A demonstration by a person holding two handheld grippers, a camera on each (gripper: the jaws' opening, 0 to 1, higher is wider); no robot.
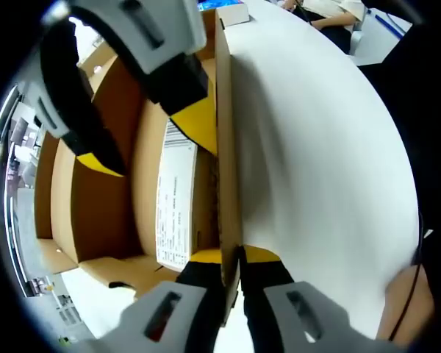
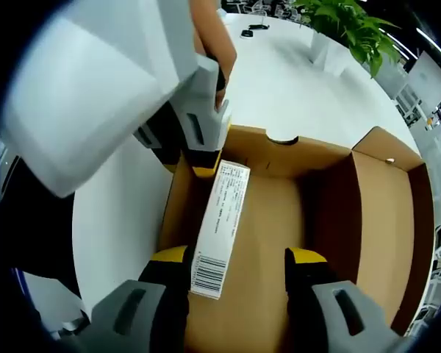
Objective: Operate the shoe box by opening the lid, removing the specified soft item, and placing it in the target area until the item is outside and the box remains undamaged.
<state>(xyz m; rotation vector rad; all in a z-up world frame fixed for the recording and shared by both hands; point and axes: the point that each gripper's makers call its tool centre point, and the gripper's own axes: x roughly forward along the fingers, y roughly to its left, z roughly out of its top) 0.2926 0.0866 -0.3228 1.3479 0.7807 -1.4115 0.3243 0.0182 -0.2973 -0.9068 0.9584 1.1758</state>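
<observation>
Left gripper view: left gripper (image 1: pixel 231 266) fingers clamped on edge of cardboard shoe box (image 1: pixel 103 198) wall. Right gripper (image 1: pixel 143 121) ahead, over box. Right gripper view: right gripper (image 2: pixel 239 276) fingers apart above box w/ white label (image 2: pixel 219 228) just beside left finger; white table (image 2: pixel 279 81) beyond.

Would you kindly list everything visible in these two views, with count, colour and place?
shoe box: one, brown cardboard, on the table, seen under both grippers.
label: one, white with barcode, stuck on a cardboard panel of the box.
table: one, white, under the box.
plant: one, green, far side of the table.
person: one, dark clothing, far table edge in the left gripper view.
left gripper: one, grey with yellow-black tips, shut on a cardboard edge.
right gripper: one, same colours, jaws apart over the labelled panel.
</observation>
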